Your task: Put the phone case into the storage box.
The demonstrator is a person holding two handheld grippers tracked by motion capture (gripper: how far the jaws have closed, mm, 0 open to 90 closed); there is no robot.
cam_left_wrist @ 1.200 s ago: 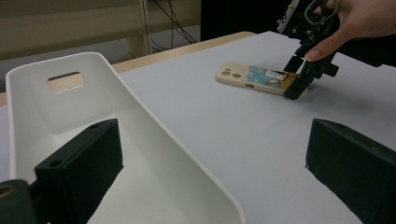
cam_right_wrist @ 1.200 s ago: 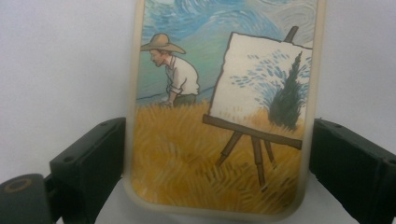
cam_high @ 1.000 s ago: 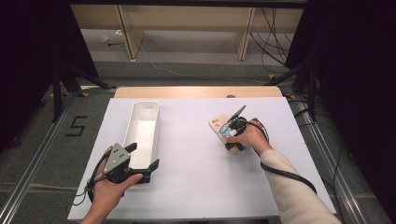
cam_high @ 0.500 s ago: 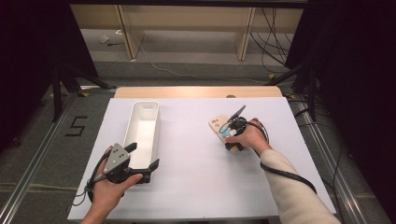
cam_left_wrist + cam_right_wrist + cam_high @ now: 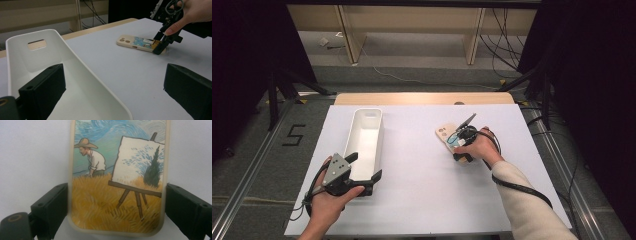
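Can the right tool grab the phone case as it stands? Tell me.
Probably yes: the right tool already has its open jaws on both sides of the case, which lies flat on the table, nothing between.

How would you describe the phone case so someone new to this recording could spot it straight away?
On the white table, look right of the long white bin, where the right gripper has a jaw on either side of one end. The phone case lies flat there, cream-rimmed, printed with a painter in a straw hat beside an easel.
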